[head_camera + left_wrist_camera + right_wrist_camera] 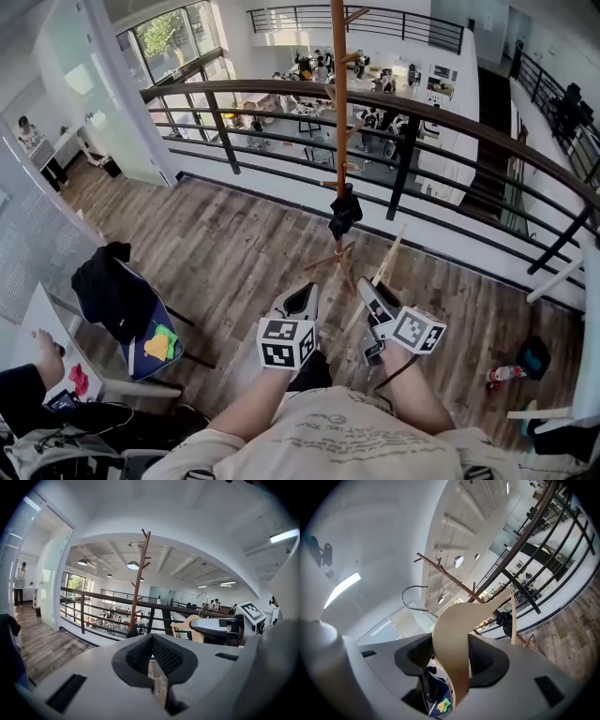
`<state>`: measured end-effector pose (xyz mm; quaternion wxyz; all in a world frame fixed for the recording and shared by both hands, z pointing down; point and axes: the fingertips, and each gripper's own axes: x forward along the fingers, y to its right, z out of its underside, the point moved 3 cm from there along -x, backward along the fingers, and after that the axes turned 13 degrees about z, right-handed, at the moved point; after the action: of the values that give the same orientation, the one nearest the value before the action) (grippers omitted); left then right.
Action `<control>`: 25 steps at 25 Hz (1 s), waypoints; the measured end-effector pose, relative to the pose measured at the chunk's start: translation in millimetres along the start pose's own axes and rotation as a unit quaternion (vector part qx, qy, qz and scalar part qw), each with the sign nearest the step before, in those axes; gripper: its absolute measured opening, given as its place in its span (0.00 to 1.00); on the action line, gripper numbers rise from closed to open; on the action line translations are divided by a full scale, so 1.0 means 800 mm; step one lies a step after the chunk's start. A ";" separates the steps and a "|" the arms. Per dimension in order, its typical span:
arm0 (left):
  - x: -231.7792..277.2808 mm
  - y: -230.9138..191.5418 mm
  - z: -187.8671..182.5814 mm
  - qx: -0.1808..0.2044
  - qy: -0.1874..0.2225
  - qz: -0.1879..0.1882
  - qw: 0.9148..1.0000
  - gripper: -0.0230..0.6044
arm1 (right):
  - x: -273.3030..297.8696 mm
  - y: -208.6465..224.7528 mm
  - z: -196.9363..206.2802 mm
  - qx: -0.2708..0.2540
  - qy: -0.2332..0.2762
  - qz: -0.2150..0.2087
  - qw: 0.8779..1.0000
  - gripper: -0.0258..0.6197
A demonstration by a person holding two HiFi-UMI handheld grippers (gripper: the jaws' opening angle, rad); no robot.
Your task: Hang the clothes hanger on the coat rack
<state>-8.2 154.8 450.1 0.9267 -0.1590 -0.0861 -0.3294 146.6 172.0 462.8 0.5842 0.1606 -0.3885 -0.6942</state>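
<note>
The right gripper pinches the pale wooden clothes hanger with a silver hook. It holds the hanger up in front of the tall brown wooden coat rack. The left gripper is pressed together, holding nothing.

1. Bright everywhere, with daylight from the big window.
2. Lit from above by a round lamp and a long light strip.
3. Bent round and black at the edges in both gripper views.
4. Soft up close, maybe out of focus.
5. Only faint shadows on the wood floor.
</note>
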 end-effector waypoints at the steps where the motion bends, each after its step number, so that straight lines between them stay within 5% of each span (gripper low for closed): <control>1: 0.001 -0.005 -0.001 -0.001 0.001 -0.002 1.000 0.04 | 0.006 -0.002 0.000 0.000 -0.003 -0.004 1.000 0.37; 25: 0.063 -0.165 -0.011 -0.046 -0.001 -0.055 0.997 0.04 | 0.198 -0.021 0.021 -0.018 -0.091 -0.048 0.995 0.37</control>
<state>-53.2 25.4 486.5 0.8987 -0.1971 -0.0800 -0.3835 81.7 30.1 497.9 0.5152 0.1049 -0.4187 -0.7404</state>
